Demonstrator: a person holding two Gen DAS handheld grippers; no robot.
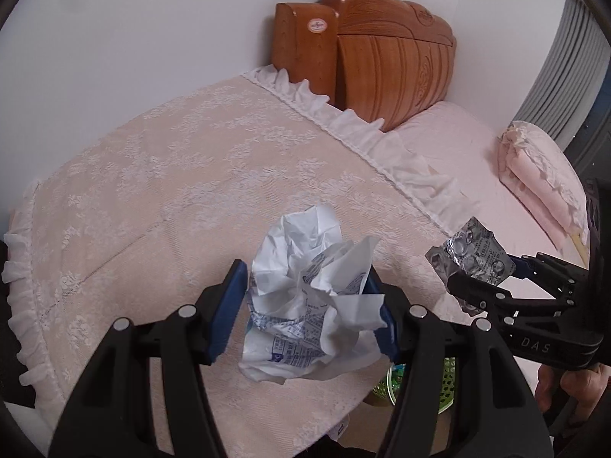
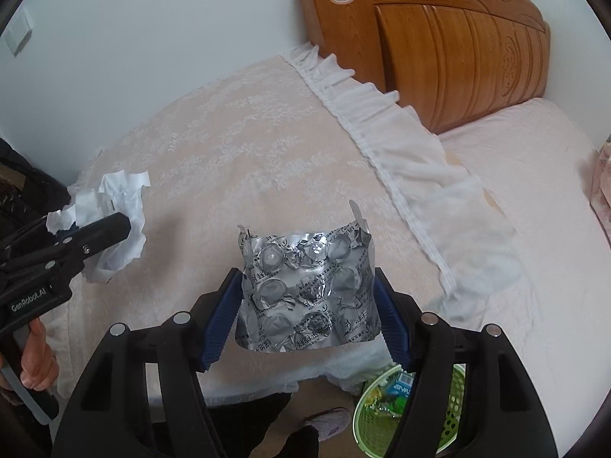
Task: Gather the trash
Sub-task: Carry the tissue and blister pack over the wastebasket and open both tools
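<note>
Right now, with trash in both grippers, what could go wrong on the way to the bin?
The crumpled paper wrapper bulges loosely past the left gripper and could slip out. The right gripper pinches only the edges of the bowed blister pack, so it might pop free. The green basket sits low beside the bed, easy to miss.

Soft, even indoor light; shadows faint. Strong fisheye bending with dark vignette at corners. Slight motion blur on the frilled bedspread (image 2: 401, 160).

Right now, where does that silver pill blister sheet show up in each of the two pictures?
Left wrist view: the blister sheet sits at the right, pinched in the right gripper.
Right wrist view: it fills the lower centre, between that gripper's blue pads.
Shared landmark: the wooden headboard at the top of both.
</note>
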